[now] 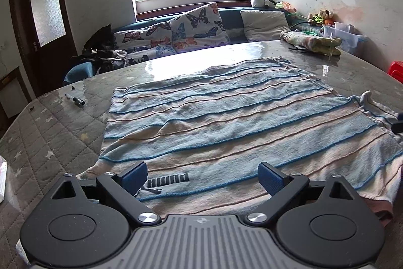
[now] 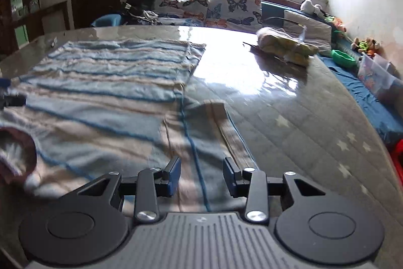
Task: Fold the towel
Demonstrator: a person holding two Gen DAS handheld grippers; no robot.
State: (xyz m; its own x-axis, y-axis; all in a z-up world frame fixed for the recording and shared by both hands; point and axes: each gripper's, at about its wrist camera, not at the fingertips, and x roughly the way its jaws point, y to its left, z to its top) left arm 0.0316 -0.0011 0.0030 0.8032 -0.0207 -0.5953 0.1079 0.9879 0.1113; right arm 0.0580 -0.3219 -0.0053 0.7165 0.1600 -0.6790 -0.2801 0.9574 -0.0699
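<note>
Towel (image 1: 226,117), striped, spread flat on table (image 1: 63,122) for folding; left gripper (image 1: 202,177) fingers wide, right gripper (image 2: 202,174) narrower, both empty above near edge.

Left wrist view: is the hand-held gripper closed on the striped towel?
No. The left hand-held gripper has its blue fingers spread wide apart above the striped towel, with nothing pinched between them.

Towel (image 1: 226,117) soft ribbed terry cloth; table (image 1: 63,122) quilted fabric under glossy clear film.
</note>
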